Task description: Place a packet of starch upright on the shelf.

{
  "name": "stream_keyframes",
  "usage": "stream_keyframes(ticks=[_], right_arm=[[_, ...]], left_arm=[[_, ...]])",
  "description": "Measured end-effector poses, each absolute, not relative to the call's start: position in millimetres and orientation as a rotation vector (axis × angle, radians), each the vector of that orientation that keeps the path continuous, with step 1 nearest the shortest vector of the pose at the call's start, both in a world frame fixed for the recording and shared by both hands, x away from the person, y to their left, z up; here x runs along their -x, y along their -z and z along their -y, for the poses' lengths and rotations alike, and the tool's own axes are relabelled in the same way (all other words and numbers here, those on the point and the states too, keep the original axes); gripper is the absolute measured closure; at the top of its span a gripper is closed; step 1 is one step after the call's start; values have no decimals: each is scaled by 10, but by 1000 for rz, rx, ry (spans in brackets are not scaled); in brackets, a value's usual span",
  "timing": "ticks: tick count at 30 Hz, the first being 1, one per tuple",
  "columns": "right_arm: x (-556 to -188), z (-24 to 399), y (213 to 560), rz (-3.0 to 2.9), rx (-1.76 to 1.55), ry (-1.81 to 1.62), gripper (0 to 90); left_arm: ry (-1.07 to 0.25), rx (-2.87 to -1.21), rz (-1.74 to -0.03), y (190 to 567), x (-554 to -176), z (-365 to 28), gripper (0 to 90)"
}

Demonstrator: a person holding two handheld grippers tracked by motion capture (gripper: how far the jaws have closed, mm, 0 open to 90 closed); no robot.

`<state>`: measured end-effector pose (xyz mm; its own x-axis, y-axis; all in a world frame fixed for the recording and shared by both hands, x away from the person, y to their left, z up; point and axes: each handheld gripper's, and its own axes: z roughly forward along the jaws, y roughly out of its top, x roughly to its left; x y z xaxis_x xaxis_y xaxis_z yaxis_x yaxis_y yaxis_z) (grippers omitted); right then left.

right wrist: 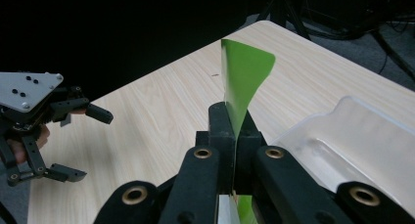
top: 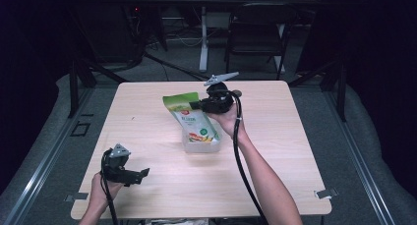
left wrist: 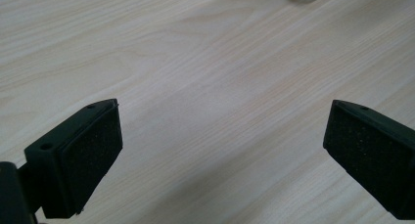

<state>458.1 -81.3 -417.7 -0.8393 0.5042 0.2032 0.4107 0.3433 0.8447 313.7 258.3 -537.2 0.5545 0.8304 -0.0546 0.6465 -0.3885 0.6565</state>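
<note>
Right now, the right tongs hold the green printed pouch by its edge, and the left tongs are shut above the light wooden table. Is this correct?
Not quite: the left tongs are open, as the left gripper view shows. The right tongs do hold the green printed pouch by its edge, above the light wooden table.

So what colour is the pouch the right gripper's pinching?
Green pouch, paler printed front; clearest in the high view.

Pale wooden table (top: 162, 185), clear plastic tray (top: 200, 145) lying near its centre

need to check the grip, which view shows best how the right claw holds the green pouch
The right gripper view: the right claw is shut on the green pouch edge, seen close up. The high view shows the whole pouch but smaller; the left gripper view shows bare table.
</note>
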Motion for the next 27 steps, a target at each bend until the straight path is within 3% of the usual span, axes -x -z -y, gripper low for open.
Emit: stream_keyframes(ticks=[27], right_arm=[[-4620, 1203, 4315, -2468, -979, -1464, 900]], left_arm=[[-380, -2158, -1179, 5371, -3132, -2588, 12]])
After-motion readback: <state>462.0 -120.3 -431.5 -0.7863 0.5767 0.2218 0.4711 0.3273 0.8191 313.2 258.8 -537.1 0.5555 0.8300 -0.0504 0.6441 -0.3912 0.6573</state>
